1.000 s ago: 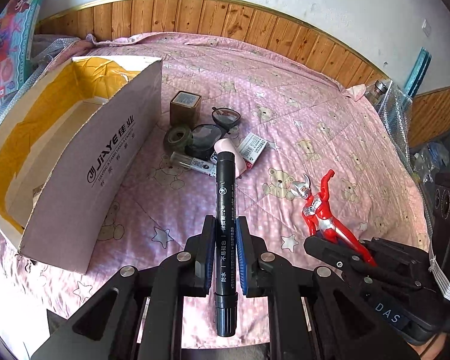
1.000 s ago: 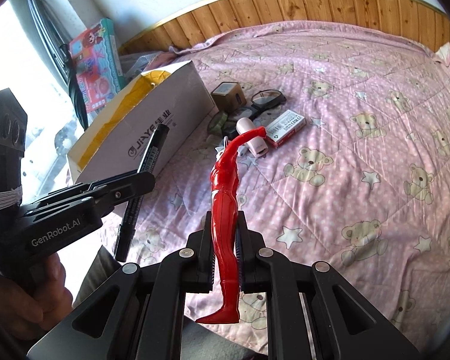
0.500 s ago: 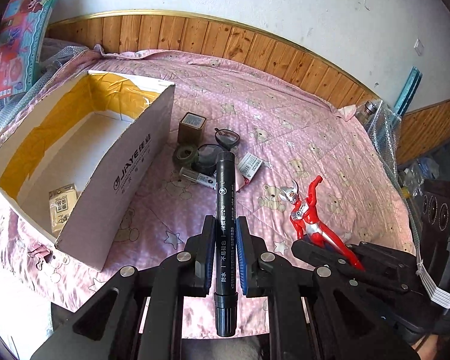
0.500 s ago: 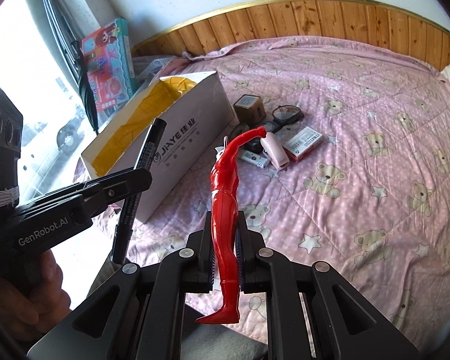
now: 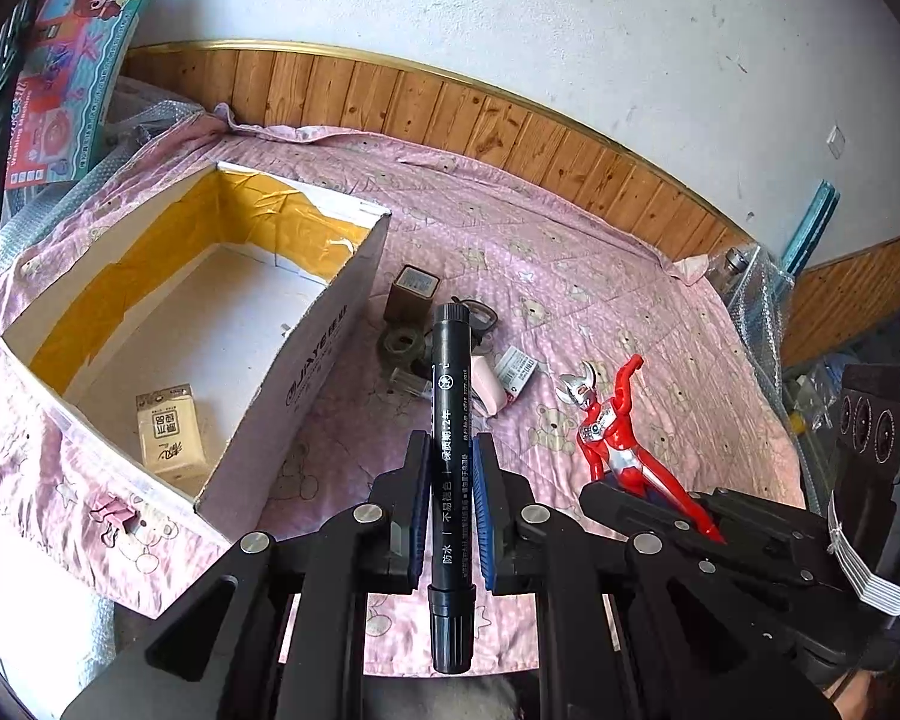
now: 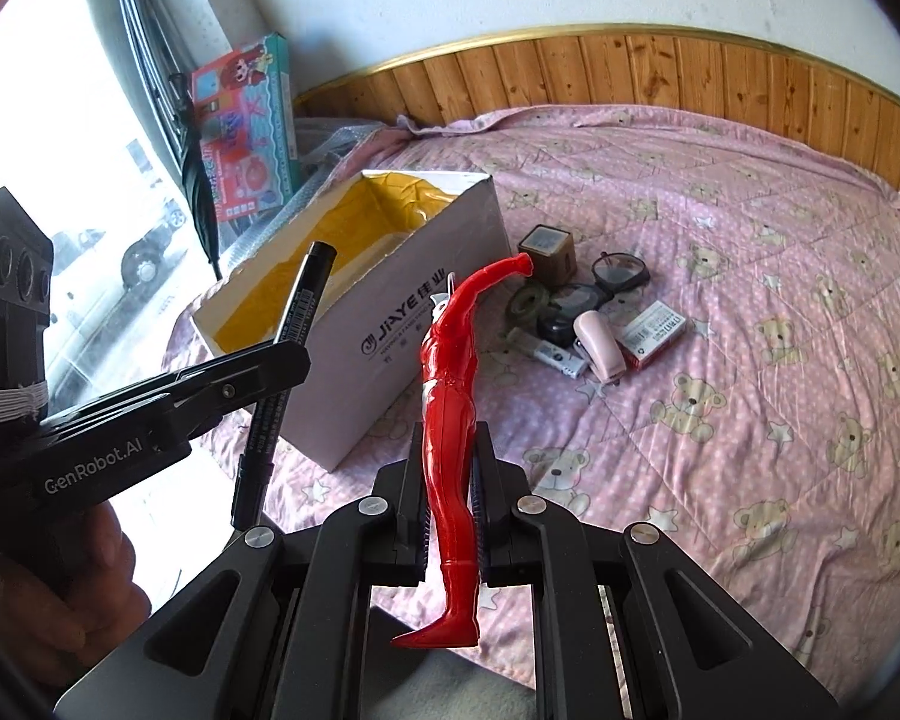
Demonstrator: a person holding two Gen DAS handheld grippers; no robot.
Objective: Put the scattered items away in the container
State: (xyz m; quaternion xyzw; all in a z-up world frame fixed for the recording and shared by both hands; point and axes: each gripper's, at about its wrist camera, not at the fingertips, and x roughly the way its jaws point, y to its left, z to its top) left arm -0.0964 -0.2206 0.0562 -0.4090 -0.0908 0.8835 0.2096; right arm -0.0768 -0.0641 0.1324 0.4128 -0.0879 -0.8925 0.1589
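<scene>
Here I have the left hand-held gripper (image 5: pixel 450 468) clamped on a black marker (image 5: pixel 448 414), its barrel printed with white characters, cap end pointing away and the ribbed tail sticking back between the arms. The right hand-held gripper (image 6: pixel 450 480) is clamped on the legs of a red and silver hero figure (image 6: pixel 450 396), one arm raised straight up, a silver crested head showing in the left wrist view. Both are held in the air over the near edge of the bed (image 6: pixel 750 276), which wears a pink quilt with bears and stars.

To the left on the bed sits the cardboard box (image 5: pixel 306 378), open at the top, white outside with a printed logo, yellow tape lining its inner walls. Inside it, at the near end of the floor, lies one small tissue packet (image 5: pixel 168 429); the rest of the floor is bare.

Just right of the box the scattered pile lies close together: a small brown cube box (image 6: pixel 549 252), glasses (image 6: pixel 621 270), a roll of dark tape (image 6: pixel 525 306), a pink stapler (image 6: pixel 597 345) and a red and white staple packet (image 6: pixel 654 336).
</scene>
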